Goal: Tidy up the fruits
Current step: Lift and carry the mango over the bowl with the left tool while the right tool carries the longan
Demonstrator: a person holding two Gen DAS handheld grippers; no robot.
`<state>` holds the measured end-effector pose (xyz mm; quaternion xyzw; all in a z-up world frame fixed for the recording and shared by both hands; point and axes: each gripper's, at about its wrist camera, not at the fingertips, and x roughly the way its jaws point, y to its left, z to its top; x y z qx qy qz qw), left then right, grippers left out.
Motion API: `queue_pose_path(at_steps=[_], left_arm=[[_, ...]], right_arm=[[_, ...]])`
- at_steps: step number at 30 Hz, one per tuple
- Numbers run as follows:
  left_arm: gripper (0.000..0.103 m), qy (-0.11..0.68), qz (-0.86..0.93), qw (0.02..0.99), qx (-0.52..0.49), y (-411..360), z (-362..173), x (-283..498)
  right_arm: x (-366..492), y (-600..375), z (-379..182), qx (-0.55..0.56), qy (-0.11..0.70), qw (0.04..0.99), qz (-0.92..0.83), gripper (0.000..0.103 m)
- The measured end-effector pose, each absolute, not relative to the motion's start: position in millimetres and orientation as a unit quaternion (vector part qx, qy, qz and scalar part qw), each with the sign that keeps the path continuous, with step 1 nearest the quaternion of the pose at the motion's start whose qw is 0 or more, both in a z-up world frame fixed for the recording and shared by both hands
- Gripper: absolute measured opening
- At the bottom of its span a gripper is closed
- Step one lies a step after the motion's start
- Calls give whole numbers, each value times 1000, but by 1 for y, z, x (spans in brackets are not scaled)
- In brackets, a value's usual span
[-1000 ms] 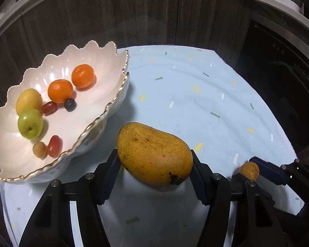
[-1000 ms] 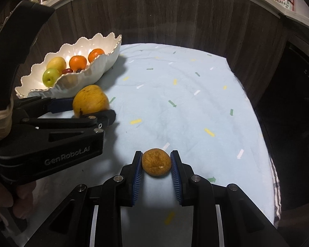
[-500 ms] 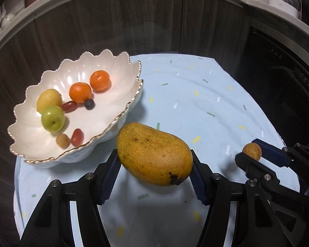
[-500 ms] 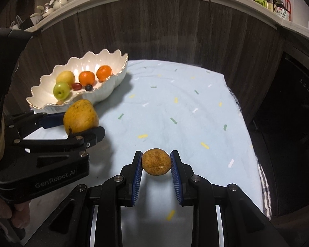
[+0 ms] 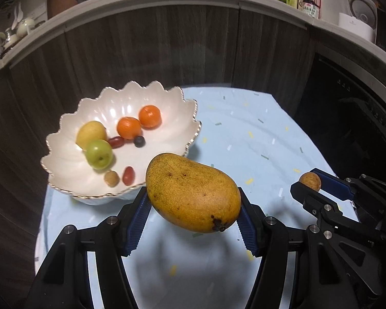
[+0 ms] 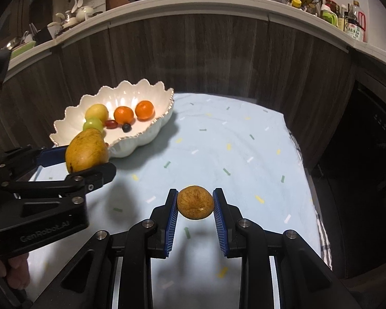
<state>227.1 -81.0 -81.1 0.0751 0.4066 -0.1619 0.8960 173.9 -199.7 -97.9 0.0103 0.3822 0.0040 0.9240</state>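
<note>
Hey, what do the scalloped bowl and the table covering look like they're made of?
The scalloped bowl looks like glazed ceramic or porcelain: glossy white with bright highlights and a thin gold line along the wavy rim. The table covering looks like soft matte fabric, pale blue with small printed dashes, and it shows faint creases; a coated cloth can't be ruled out.
</note>
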Motion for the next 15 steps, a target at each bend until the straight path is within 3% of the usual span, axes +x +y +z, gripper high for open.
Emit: queue_pose_path(at_steps=[15], left_arm=[[62, 384, -109, 915, 59, -33, -47, 237]], right_arm=[[208, -163, -54, -19, 337, 940, 53, 28]])
